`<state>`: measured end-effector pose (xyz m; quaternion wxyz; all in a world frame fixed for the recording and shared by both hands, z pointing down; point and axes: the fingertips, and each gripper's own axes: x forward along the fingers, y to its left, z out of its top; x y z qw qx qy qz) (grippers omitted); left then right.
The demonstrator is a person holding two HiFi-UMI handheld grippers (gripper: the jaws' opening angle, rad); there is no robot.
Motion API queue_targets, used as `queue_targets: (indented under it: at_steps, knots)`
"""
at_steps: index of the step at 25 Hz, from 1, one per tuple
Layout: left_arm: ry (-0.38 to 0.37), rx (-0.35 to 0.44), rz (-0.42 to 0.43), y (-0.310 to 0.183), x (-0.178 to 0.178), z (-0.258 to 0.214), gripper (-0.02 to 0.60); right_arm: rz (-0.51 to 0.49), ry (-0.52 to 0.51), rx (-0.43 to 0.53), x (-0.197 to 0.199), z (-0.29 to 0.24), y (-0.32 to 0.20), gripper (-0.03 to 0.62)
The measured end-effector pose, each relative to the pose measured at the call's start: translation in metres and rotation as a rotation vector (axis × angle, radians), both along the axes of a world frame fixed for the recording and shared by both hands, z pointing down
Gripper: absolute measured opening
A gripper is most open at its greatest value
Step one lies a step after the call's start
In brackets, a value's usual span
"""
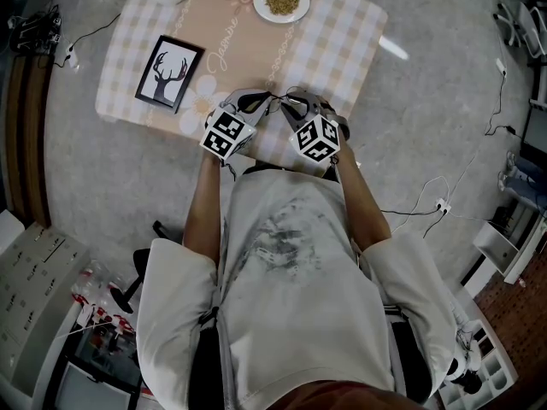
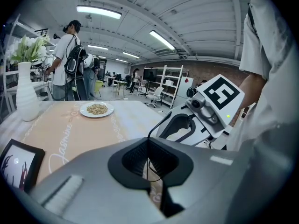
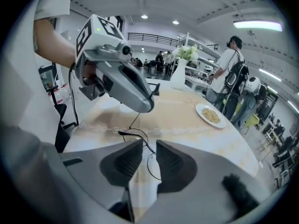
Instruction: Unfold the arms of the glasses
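The thin wire-framed glasses (image 1: pixel 278 102) hang just above the near edge of the table, between my two grippers. My left gripper (image 1: pixel 261 101) is shut on the glasses: in the left gripper view its pads (image 2: pixel 148 157) pinch the wire, and one arm (image 2: pixel 159 123) rises from them towards the right gripper (image 2: pixel 173 127). In the right gripper view my right gripper (image 3: pixel 149 157) stands open. The round lenses and a dark hinge (image 3: pixel 123 133) show through the gap without touching its pads. The left gripper (image 3: pixel 142 104) hangs above them. In the head view the right gripper (image 1: pixel 294 103) faces the left one.
On the checked tablecloth (image 1: pixel 342 32) stand a plate of food (image 1: pixel 281 1) at the far side and a framed deer picture (image 1: pixel 168 73) at the left. A white vase with flowers (image 2: pixel 25 97) is at the far corner. A person with a backpack (image 2: pixel 65 64) stands beyond the table.
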<state>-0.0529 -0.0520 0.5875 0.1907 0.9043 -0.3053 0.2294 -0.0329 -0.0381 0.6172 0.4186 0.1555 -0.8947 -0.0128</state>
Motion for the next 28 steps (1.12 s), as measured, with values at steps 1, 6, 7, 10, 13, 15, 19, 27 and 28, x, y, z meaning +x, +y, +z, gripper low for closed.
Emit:
queue_targets:
  at_steps: [1, 6, 7, 10, 13, 15, 19, 27, 28]
  knots:
    - [0.000, 0.000, 0.000, 0.000, 0.000, 0.000, 0.009, -0.016, -0.001, 0.003, -0.003, 0.000, 0.003, 0.095]
    - [0.001, 0.003, -0.001, 0.001, 0.000, 0.000, 0.008, -0.086, -0.001, -0.003, -0.016, 0.002, 0.020, 0.106]
    - [0.002, 0.002, -0.002, 0.001, 0.000, -0.001, 0.009, -0.099, 0.001, -0.003, -0.018, 0.002, 0.022, 0.108]
    - [0.014, 0.004, -0.008, -0.001, 0.000, -0.005, 0.008, -0.137, 0.008, 0.003, -0.024, 0.002, 0.029, 0.114]
    - [0.028, 0.006, -0.012, -0.001, 0.001, -0.008, 0.008, -0.173, 0.026, 0.022, -0.027, 0.005, 0.036, 0.120]
    - [0.033, 0.009, -0.011, -0.001, 0.002, -0.009, 0.009, -0.197, 0.045, 0.041, -0.030, 0.007, 0.040, 0.123]
    - [0.035, 0.010, -0.007, 0.000, 0.002, -0.011, 0.009, -0.226, 0.075, 0.088, -0.033, 0.010, 0.043, 0.124]
    - [0.043, 0.011, -0.008, -0.001, 0.003, -0.012, 0.009, -0.240, 0.074, 0.137, -0.040, 0.008, 0.043, 0.077]
    - [0.044, 0.011, -0.009, -0.001, 0.003, -0.012, 0.009, -0.240, 0.072, 0.139, -0.040, 0.007, 0.042, 0.071]
